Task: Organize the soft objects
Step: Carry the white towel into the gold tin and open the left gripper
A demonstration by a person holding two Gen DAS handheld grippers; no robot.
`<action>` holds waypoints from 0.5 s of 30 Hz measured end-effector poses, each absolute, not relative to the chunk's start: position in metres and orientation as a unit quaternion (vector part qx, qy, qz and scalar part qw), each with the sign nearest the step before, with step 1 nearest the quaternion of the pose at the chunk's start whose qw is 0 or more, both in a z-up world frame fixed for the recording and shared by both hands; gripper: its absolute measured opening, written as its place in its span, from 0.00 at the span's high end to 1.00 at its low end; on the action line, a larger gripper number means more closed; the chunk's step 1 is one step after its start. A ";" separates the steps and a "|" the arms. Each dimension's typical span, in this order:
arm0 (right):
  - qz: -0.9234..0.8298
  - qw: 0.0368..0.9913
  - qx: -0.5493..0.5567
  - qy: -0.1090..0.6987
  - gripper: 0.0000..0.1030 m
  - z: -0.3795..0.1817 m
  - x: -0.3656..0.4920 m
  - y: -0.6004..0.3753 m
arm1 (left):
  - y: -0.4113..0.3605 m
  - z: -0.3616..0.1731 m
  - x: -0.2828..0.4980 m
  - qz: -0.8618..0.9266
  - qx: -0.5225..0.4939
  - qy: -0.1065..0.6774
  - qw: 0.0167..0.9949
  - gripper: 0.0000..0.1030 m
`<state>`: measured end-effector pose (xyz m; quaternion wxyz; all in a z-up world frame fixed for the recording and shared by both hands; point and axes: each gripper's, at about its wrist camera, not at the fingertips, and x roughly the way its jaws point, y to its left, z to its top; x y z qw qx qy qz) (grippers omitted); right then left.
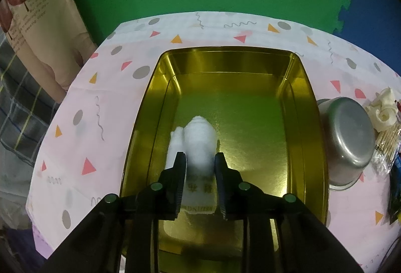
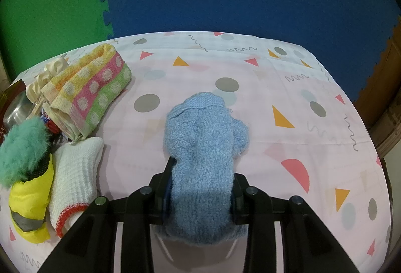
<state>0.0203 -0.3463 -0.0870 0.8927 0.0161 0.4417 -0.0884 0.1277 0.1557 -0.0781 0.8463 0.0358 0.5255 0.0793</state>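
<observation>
Hanging over the gold tin [image 1: 310,107], left gripper [image 1: 199,160] has its jaws slightly parted around a white cloth roll [image 1: 199,140]; the roll lies on the tin floor, and whether the pads press it cannot be told. Right of the tin, an upturned steel bowl [image 1: 348,140]. Right gripper [image 2: 203,172] is clamped on a fluffy blue cloth [image 2: 203,145] above the patterned tablecloth [image 2: 288,87]. Leftward: white knit cloth [image 2: 75,167], yellow pouch [image 2: 32,200], green fluffy item [image 2: 22,145], then a dotted folded towel [image 2: 92,87] farther back.
</observation>
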 end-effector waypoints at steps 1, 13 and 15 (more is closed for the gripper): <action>-0.088 0.893 0.016 0.442 0.66 -0.087 0.020 -0.345 | 0.157 -0.078 0.127 0.077 0.032 0.526 0.847 0.74; -0.089 0.893 0.014 0.442 0.66 -0.087 0.020 -0.347 | 0.165 -0.058 0.107 0.072 -0.002 0.499 0.864 0.57; -0.089 0.893 0.014 0.442 0.66 -0.087 0.020 -0.347 | 0.167 -0.055 0.099 0.078 -0.004 0.493 0.867 0.56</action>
